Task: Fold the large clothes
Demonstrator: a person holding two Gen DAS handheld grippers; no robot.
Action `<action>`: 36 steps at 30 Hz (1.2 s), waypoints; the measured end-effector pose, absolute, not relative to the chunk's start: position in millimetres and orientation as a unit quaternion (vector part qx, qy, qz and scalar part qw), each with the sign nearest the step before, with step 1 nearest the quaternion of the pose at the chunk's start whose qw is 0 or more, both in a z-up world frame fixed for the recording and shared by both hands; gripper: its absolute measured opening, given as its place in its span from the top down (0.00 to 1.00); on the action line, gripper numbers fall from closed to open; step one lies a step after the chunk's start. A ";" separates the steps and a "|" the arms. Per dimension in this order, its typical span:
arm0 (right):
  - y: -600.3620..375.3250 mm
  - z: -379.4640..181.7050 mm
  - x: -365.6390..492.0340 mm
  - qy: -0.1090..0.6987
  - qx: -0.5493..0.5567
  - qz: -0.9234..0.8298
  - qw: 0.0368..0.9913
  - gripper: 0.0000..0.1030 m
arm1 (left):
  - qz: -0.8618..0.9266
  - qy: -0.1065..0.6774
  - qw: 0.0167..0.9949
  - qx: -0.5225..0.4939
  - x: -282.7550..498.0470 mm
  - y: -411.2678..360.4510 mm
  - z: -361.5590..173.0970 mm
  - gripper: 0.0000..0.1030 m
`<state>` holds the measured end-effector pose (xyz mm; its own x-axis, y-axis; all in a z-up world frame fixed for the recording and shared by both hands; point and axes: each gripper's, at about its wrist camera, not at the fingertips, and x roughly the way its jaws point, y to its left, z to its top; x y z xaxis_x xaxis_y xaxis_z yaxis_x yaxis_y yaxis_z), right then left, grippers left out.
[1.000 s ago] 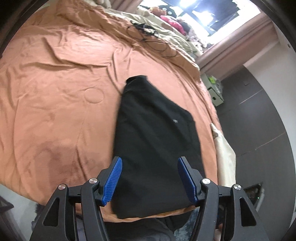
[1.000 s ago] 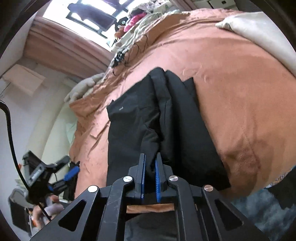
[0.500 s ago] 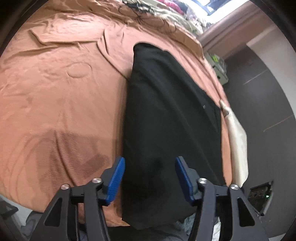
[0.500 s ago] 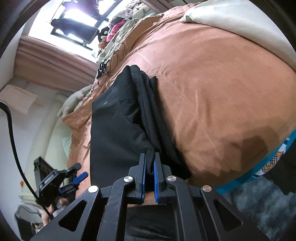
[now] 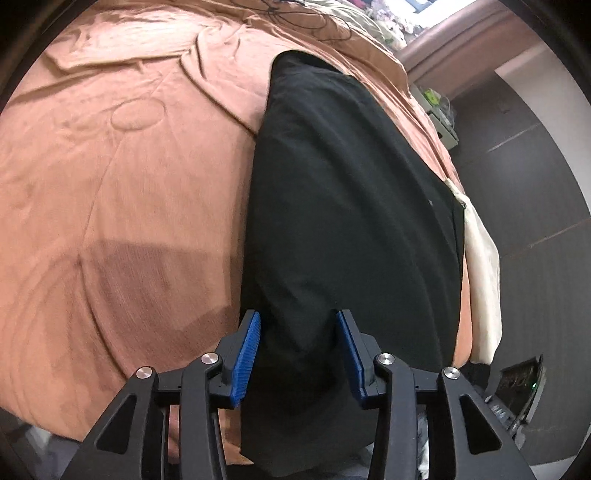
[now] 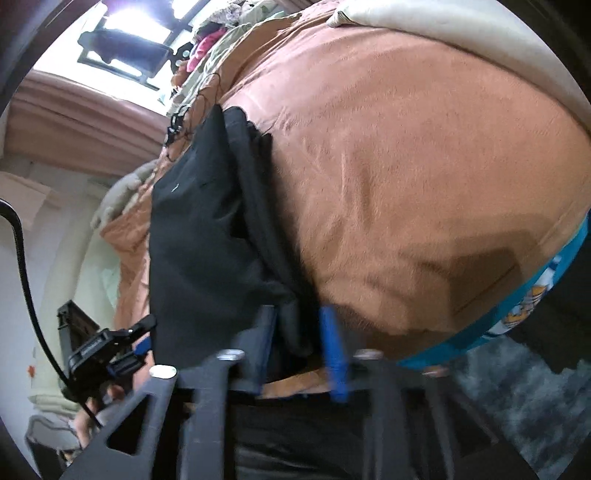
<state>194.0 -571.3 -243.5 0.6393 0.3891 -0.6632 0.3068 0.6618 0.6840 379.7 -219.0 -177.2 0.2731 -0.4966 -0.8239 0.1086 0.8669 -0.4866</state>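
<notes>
Both grippers dropped closer to bed; right gripper (image 6: 301, 347) jaws just opened, black garment (image 5: 351, 229) loose between; left gripper (image 5: 297, 350) jaws closing, straddling garment, not pressing. Cream pillow (image 5: 482, 280) beside.

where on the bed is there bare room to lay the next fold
Bare: the wide orange bedspread beside the black garment, on the side away from the cream cloth. Crowded: the far end, with black cables and piled clothes, and the narrow strip by the cream cloth.

bright window (image 6: 122, 48) glare, fisheye-warped edges, blurred right claw (image 6: 301, 343).
</notes>
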 end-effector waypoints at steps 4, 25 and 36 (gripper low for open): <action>-581.0 -226.8 205.7 0.405 0.399 0.037 0.822 0.35 | -0.190 0.566 0.781 -0.186 395.6 -210.4 -174.6 0.47; -597.3 -247.7 363.4 0.460 0.390 0.152 0.783 0.26 | -0.196 0.554 0.776 -0.231 482.3 -214.6 -192.9 0.34; -598.4 -256.7 394.1 0.457 0.407 0.214 0.761 0.25 | -0.220 0.552 0.773 -0.222 514.8 -228.7 -200.4 0.34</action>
<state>394.1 -598.4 -256.7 0.4909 0.6976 -0.5219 0.0462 0.5774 0.8152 514.8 -228.7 -200.4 0.2936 -0.5855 -0.7556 0.0948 0.8044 -0.5865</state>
